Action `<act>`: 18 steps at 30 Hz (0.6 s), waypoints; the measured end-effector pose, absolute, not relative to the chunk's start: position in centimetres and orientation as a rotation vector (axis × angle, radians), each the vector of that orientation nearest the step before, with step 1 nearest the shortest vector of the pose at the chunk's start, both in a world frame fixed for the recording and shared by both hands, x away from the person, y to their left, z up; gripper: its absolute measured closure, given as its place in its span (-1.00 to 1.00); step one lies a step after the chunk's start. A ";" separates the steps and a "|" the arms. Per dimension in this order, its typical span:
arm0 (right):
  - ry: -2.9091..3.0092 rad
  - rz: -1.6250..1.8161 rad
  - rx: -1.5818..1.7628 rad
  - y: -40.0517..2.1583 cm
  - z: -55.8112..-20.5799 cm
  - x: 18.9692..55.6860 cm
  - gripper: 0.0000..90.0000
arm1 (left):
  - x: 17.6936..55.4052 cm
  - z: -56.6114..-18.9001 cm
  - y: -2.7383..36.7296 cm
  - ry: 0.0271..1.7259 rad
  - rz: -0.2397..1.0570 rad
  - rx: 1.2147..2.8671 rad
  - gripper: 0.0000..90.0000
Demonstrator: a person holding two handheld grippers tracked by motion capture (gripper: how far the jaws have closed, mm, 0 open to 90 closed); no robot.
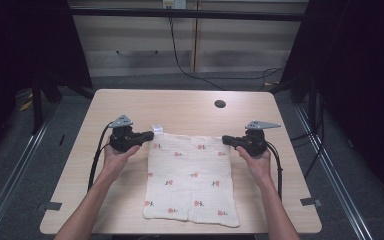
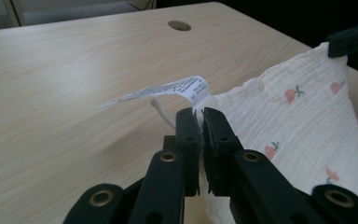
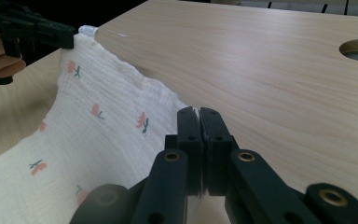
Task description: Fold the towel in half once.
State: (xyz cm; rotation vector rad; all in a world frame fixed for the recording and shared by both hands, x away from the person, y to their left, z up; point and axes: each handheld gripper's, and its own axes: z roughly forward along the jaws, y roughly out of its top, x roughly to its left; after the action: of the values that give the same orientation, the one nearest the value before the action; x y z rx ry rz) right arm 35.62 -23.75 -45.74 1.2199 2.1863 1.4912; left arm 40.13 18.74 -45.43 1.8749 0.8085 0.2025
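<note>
Apparently crinkled white cloth [image 1: 190, 175], fruit-printed.

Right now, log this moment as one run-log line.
left gripper: shut on cloth far-left corner | right gripper: shut on cloth far-right corner | cloth: spread on table

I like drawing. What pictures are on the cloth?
Small red-pink flowers with green stems on the white cloth, clearest in the left gripper view.

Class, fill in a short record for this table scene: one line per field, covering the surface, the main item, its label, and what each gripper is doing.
Surface: wooden table with a round hole
Item: white cloth, small red print, lying flat
Label: care tag at the cloth's far left corner
Left gripper: shut on that corner
Right gripper: shut on the far right corner
</note>
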 end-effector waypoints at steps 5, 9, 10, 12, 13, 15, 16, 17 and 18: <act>2.166 1.517 1.185 -23.6 -44.7 35.2 0.95 | 39.6 -44.1 18.9 0.777 0.216 1.836 0.90; 2.147 1.551 1.150 -23.2 -43.6 34.9 0.95 | 39.3 -42.9 18.9 0.755 0.247 1.806 0.90; 2.143 1.568 1.138 -23.1 -43.3 34.8 0.95 | 39.3 -42.6 18.9 0.749 0.247 1.795 0.90; 2.140 1.566 1.110 -22.8 -42.6 34.6 0.95 | 39.1 -42.0 18.8 0.735 0.245 1.773 0.90; 2.132 1.574 1.098 -22.8 -42.3 34.6 0.95 | 39.0 -41.7 18.9 0.725 0.258 1.775 0.90; 2.111 1.589 1.084 -22.9 -41.7 34.5 0.95 | 38.9 -41.2 19.0 0.715 0.261 1.759 0.90; 2.097 1.598 1.082 -23.1 -41.3 34.4 0.95 | 38.8 -41.0 19.1 0.713 0.264 1.753 0.90; 2.084 1.614 1.076 -23.3 -41.0 34.2 0.95 | 38.8 -40.8 19.3 0.710 0.269 1.751 0.90; 2.066 1.630 1.069 -23.6 -40.7 34.1 0.95 | 38.8 -40.7 19.5 0.709 0.273 1.745 0.90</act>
State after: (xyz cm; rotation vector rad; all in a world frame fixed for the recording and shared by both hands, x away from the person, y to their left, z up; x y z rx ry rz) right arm 34.09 -23.59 -40.75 1.0690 2.0663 1.6304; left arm 38.79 19.48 -40.68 1.7448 0.7090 0.2732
